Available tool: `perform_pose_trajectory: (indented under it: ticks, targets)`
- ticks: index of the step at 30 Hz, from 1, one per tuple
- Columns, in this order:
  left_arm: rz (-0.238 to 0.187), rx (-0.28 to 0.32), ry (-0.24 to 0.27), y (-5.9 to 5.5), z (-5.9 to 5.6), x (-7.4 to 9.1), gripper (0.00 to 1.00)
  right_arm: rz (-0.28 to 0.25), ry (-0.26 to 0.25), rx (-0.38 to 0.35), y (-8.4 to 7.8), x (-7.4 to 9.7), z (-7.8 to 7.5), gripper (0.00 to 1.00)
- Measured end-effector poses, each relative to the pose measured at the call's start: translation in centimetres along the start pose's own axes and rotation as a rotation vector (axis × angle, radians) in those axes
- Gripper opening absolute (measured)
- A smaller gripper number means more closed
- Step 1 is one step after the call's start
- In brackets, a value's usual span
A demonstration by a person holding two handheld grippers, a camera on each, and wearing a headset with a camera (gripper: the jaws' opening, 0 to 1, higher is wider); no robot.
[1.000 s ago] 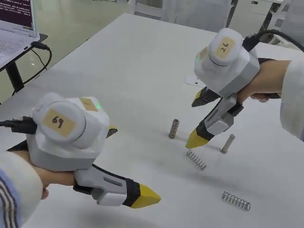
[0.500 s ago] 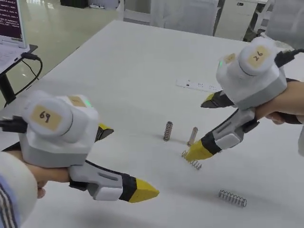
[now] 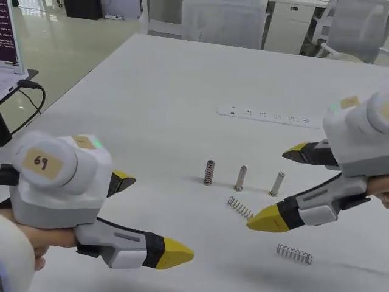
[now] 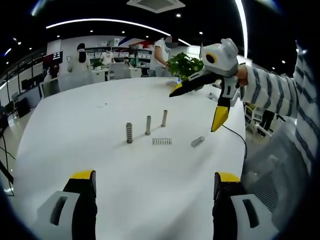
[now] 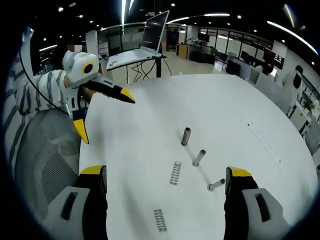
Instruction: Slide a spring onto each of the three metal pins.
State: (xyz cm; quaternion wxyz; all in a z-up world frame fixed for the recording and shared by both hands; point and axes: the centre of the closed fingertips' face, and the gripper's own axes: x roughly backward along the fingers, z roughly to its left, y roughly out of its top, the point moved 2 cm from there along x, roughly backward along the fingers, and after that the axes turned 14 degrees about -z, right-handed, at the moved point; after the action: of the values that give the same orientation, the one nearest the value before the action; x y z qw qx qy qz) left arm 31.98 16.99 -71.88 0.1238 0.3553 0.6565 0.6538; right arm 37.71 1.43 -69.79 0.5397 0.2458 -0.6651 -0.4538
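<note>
Three short metal pins stand in a row on the white table. The left pin point(image 3: 209, 172) point(image 4: 129, 133) point(image 5: 186, 136) wears a spring. The middle pin point(image 3: 241, 177) point(image 4: 148, 125) and the right pin point(image 3: 277, 182) point(image 4: 164, 118) are bare. One loose spring point(image 3: 240, 207) point(image 5: 175, 172) lies just in front of the pins, another loose spring point(image 3: 294, 253) point(image 5: 160, 220) nearer me. My right gripper point(image 3: 281, 184) point(image 5: 166, 173) hovers open right of the pins, holding nothing. My left gripper point(image 3: 149, 217) point(image 4: 155, 178) hangs open at the lower left, well short of them.
A white power strip point(image 3: 267, 115) lies on the table beyond the pins. A laptop point(image 5: 145, 42) stands on a side stand off the table's left edge, with a black cable point(image 3: 30, 91). Office chairs point(image 3: 222, 21) line the far edge.
My right gripper has drawn back to the right, away from the pins, uncovering the two bare pins. The left gripper has hardly moved. The head camera has tilted up.
</note>
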Motion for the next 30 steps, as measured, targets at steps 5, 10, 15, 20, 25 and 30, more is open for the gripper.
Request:
perform_pose_trajectory:
  ticks: [5,10,15,20,25,30]
  targets:
    - [0.022,0.008,-0.009,-0.7,-0.1,0.2,0.95,-0.064,-0.08,-0.054,-0.7,0.7,-0.4,0.98]
    - [0.033,0.017,-0.02,-1.1,-0.4,0.3,0.95,-0.092,-0.149,-0.12,-1.7,1.6,-0.6,0.97]
    - [0.043,0.032,-0.015,-1.5,-0.2,0.4,0.95,-0.108,-0.175,-0.164,-2.8,2.3,-0.1,0.99]
    - [0.054,0.039,-0.017,-1.8,-0.2,0.5,0.95,-0.143,-0.23,-0.21,-3.9,3.1,-0.2,0.99]
    - [0.067,0.038,-0.02,-2.1,-0.2,0.6,0.95,-0.177,-0.257,-0.234,-4.5,3.7,0.1,1.0]
    - [0.072,0.046,-0.015,-2.3,0.0,0.8,0.94,-0.252,-0.273,-0.225,-4.4,4.3,0.6,1.0]
